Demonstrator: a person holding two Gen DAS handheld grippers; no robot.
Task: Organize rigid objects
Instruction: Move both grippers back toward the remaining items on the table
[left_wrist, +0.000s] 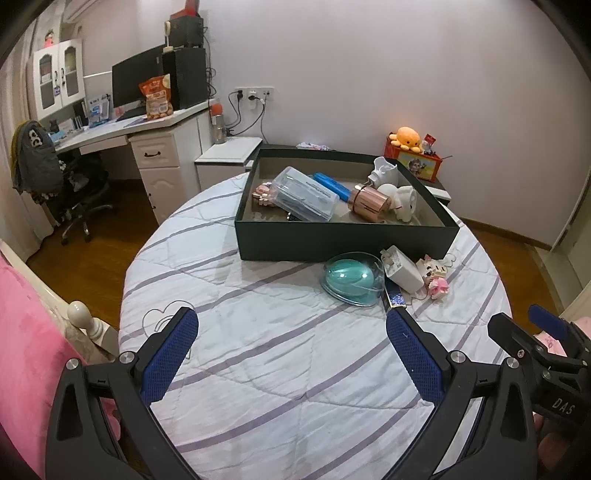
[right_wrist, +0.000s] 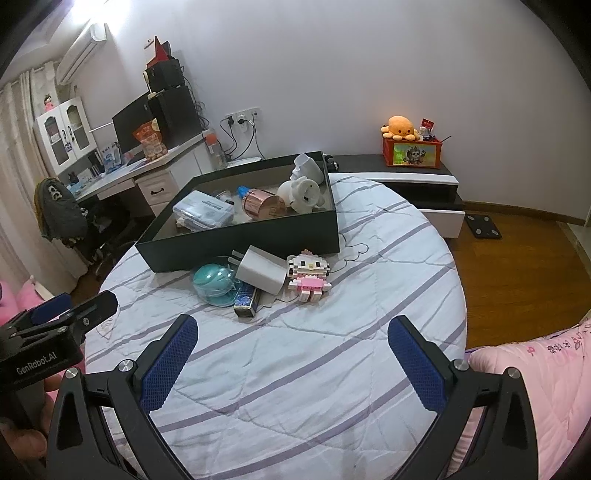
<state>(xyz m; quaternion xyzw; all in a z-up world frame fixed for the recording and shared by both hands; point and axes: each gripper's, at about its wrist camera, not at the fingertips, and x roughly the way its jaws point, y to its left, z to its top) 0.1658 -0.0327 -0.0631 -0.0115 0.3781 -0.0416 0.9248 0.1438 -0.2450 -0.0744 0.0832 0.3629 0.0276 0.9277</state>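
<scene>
Spreading wide with nothing between them, the fingers (left_wrist: 173, 354) of the left gripper (left_wrist: 291, 354) hover low over the striped quilt (left_wrist: 258, 332) of the round bed. The right gripper (right_wrist: 293, 360) is likewise splayed wide and empty, beside the left and over the same quilt.

From left to right on the bed: the dark box (right_wrist: 236, 236) sits toward the far side, holding a clear plastic case (right_wrist: 203, 210), a blue object (left_wrist: 332, 186) that is only partly visible, a rose-gold cylinder (right_wrist: 260, 203) and white figurines (right_wrist: 303, 190) at its right end. Just in front of the box lies a small cluster: a teal item under a clear dome (right_wrist: 214, 280), touching a white charger plug (right_wrist: 260, 273), with a small dark box with blue glitter (right_wrist: 245, 301) just before them, and a pink-and-white brick-built doll (right_wrist: 308, 273) at the right, lying flat just beside the charger.

Both grippers are well apart from this cluster. Farther right, against the wall, an orange octopus plush (right_wrist: 399, 127) sits on a red tin (right_wrist: 412, 151).
</scene>
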